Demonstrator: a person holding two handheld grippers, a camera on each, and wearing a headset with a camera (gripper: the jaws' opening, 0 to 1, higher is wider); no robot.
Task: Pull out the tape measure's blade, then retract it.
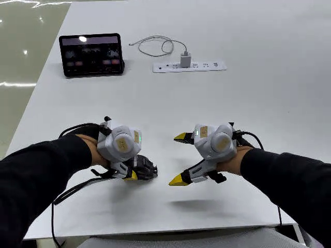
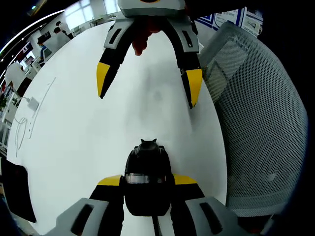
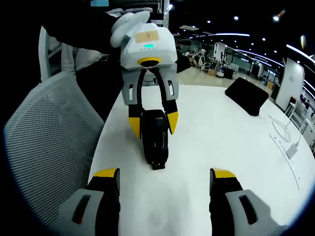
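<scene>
A black tape measure (image 1: 146,168) lies low over the white table (image 1: 217,98), with my left gripper (image 1: 136,169) shut on its case. In the left gripper view the case (image 2: 146,179) sits between the yellow-tipped jaws, its small end tab pointing at the right gripper (image 2: 147,82), which hangs open a short way ahead. In the right gripper view my right gripper (image 3: 164,173) stands open with bare table between its fingers. Straight ahead of it are the tape measure (image 3: 155,142) and the left gripper (image 3: 152,123). In the head view the right gripper (image 1: 179,158) is apart from the case.
A dark tablet (image 1: 92,54) stands at the back left. A white power strip (image 1: 190,66) with a charger and looped cable (image 1: 155,46) lies behind the grippers. A grey mesh chair (image 2: 261,123) sits at the table's near edge (image 1: 155,225).
</scene>
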